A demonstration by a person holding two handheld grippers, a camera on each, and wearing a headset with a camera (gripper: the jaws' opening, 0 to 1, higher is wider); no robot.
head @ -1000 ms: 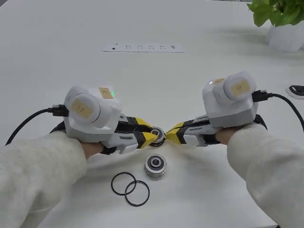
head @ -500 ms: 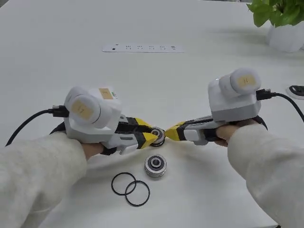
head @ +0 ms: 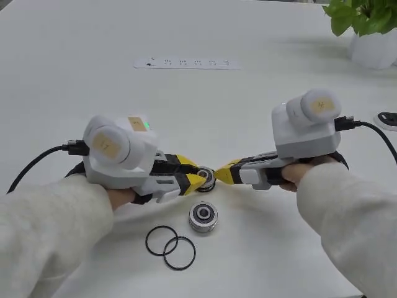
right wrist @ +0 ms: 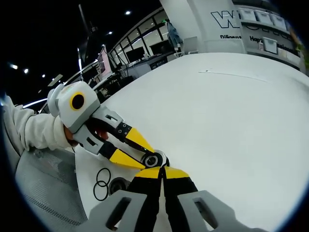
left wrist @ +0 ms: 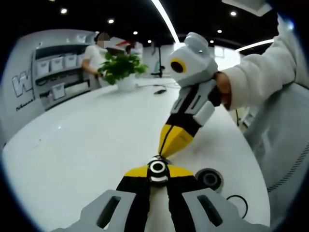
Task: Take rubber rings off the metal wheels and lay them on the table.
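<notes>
Left gripper jaws are clamped on the metal wheel just above the table. Right gripper jaws are pressed together at its rim, can't tell if the rubber ring is caught. Ring is probably thin and stretchy, so pinch at the rim edge; second wheel and two loose rings lie just below, in the drop zone.

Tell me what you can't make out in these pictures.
- Held wheel, head view: left gripper's jaws cover its rim, hiding any ring.
- Right gripper, right gripper view: whether its shut jaws pinch a ring, too small.
- Black object, head view: cut off by the right edge.
</notes>
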